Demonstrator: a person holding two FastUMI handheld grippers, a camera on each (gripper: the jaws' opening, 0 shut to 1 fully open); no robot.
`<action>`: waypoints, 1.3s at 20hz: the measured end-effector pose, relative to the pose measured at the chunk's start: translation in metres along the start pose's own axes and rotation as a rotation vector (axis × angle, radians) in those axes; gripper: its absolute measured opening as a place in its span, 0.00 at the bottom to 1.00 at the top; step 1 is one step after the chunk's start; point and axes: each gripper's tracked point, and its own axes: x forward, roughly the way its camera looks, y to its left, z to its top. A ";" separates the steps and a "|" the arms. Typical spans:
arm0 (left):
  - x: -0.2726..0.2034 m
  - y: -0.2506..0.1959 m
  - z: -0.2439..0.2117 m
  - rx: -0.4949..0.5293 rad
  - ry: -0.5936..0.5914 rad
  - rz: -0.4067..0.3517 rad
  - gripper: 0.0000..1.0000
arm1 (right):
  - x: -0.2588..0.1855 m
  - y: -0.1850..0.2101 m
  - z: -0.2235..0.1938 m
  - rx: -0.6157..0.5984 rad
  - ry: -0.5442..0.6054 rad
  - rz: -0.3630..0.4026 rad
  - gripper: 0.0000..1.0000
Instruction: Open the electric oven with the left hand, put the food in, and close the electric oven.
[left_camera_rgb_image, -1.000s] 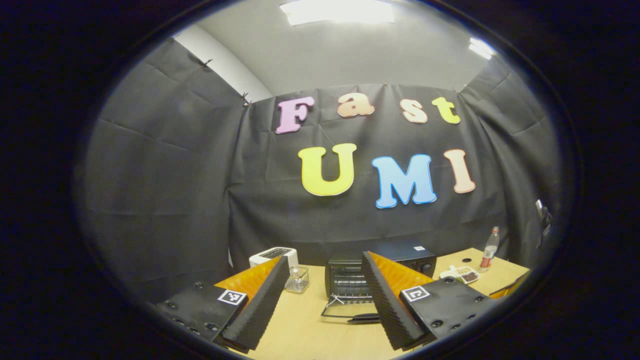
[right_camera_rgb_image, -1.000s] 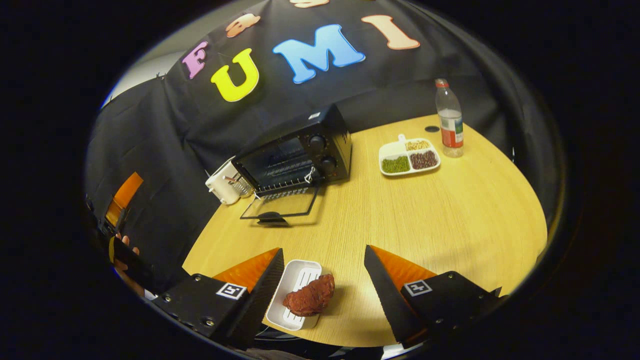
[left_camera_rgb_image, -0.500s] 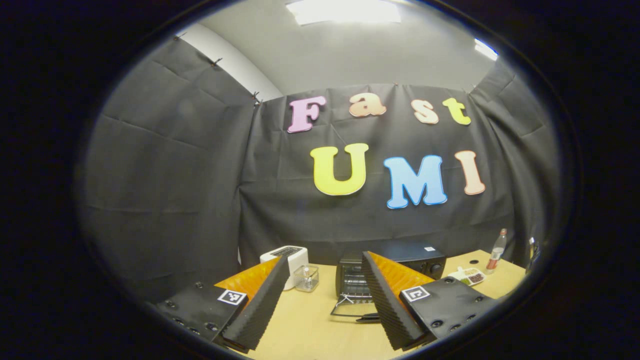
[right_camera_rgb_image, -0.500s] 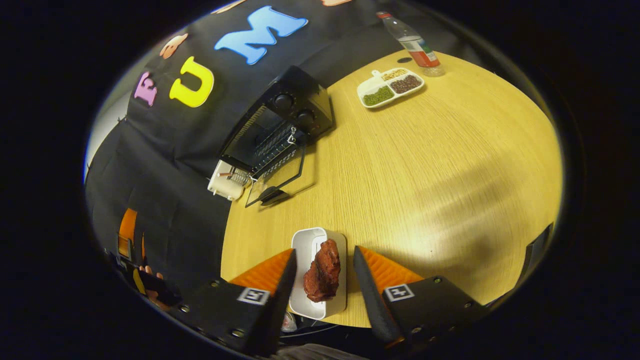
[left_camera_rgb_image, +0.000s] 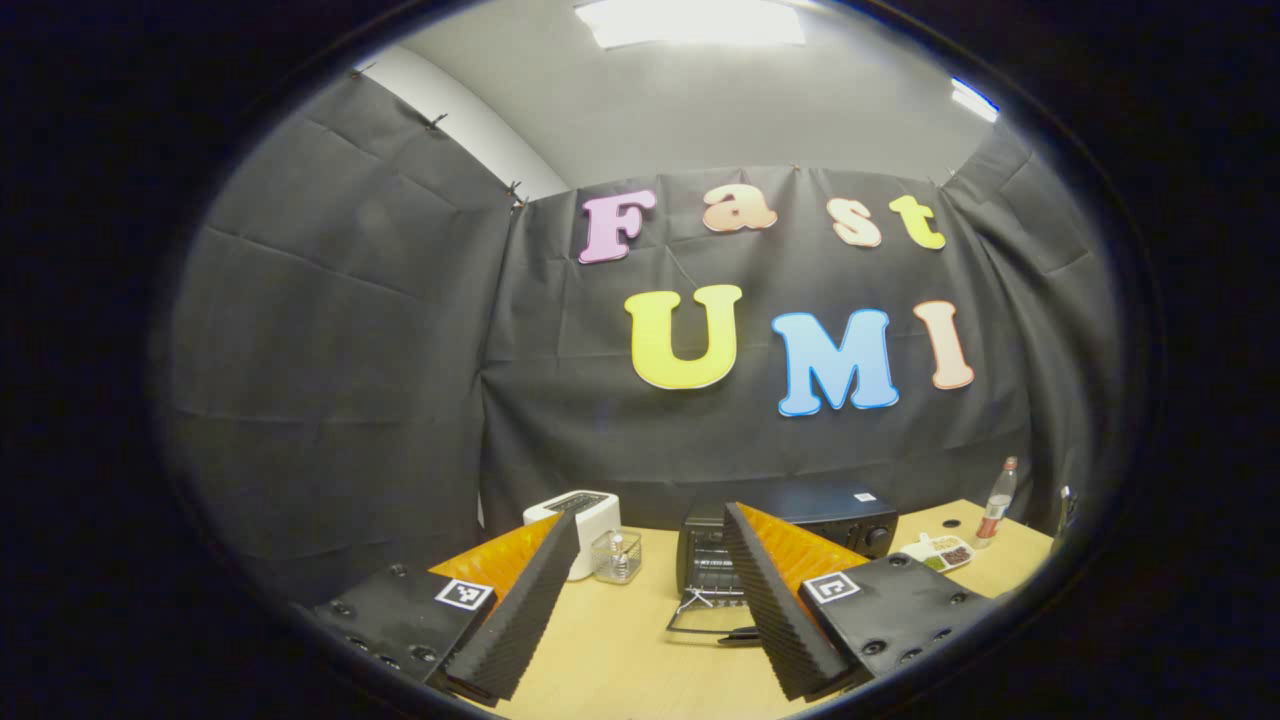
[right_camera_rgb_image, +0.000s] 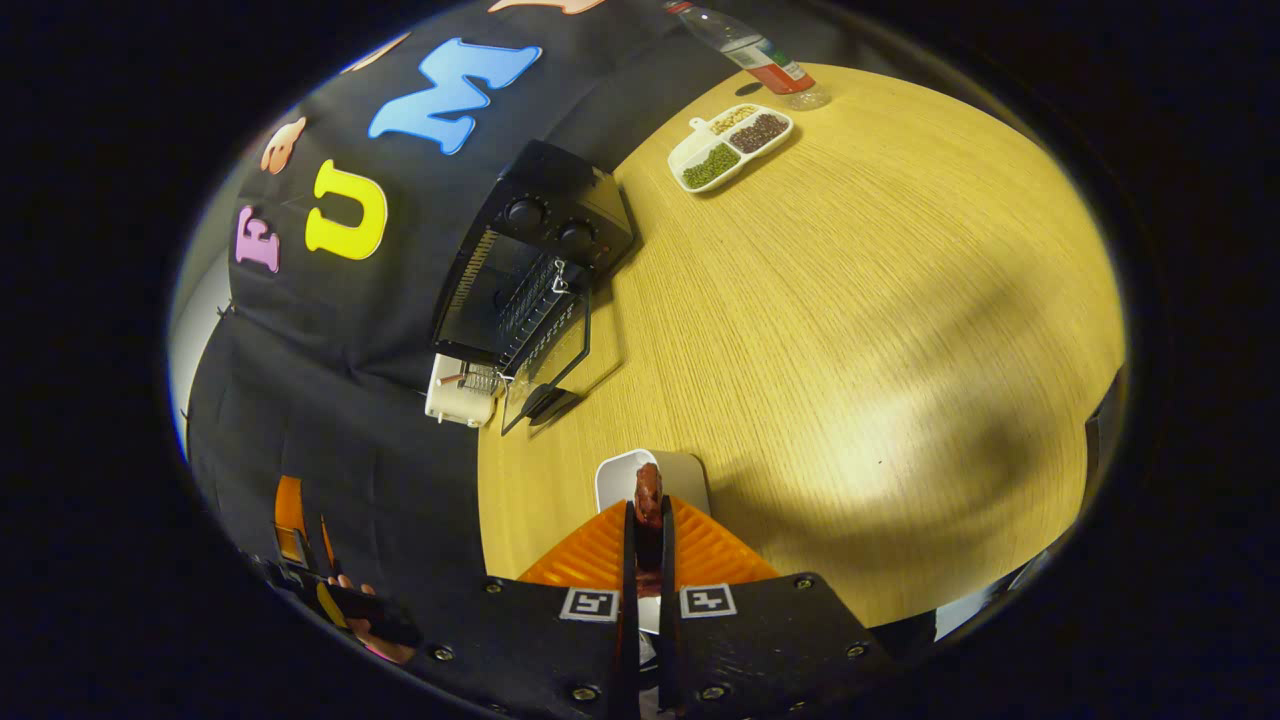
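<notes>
Right gripper (right_camera_rgb_image: 647, 545) pinched on the piece of meat (right_camera_rgb_image: 648, 495), both fingers pressed against its sides, jaws nearly together. Meat reddish-brown, sat over the small white dish (right_camera_rgb_image: 625, 472) at the near table edge; whether lifted clear of the dish or touching it, could not tell. Long axis of the meat ran forward along the fingers, away from the camera.

Electric oven (right_camera_rgb_image: 530, 260) stood ahead and to the left of the right gripper in the right gripper view, well apart from the meat, at the far-left side of the wooden table (right_camera_rgb_image: 880, 300). Oven door (right_camera_rgb_image: 548, 365) already dropped open, lying flat toward the table with its handle at the near end; rack visible inside. Opening faced down-left in that view, so not lined up with the fingers — judged to need a swing left plus a turn to bring the meat in front of the mouth.

Left gripper (left_camera_rgb_image: 640, 600) spread wide, empty, held above the table, oven (left_camera_rgb_image: 790, 530) straight ahead between its fingers. Judged nearer to the door than the right one, well placed for closing later.

Opening step judged done; loading step in hand.
</notes>
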 end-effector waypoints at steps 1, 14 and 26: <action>0.001 0.002 0.000 -0.001 -0.002 0.002 1.00 | -0.009 0.001 0.001 -0.020 -0.006 -0.002 0.08; 0.033 0.009 -0.014 -0.018 0.019 -0.049 1.00 | 0.000 0.106 0.052 0.028 -0.138 0.154 0.08; 0.080 0.068 -0.036 -0.011 0.052 -0.027 1.00 | 0.079 0.173 0.101 0.037 -0.287 0.190 0.08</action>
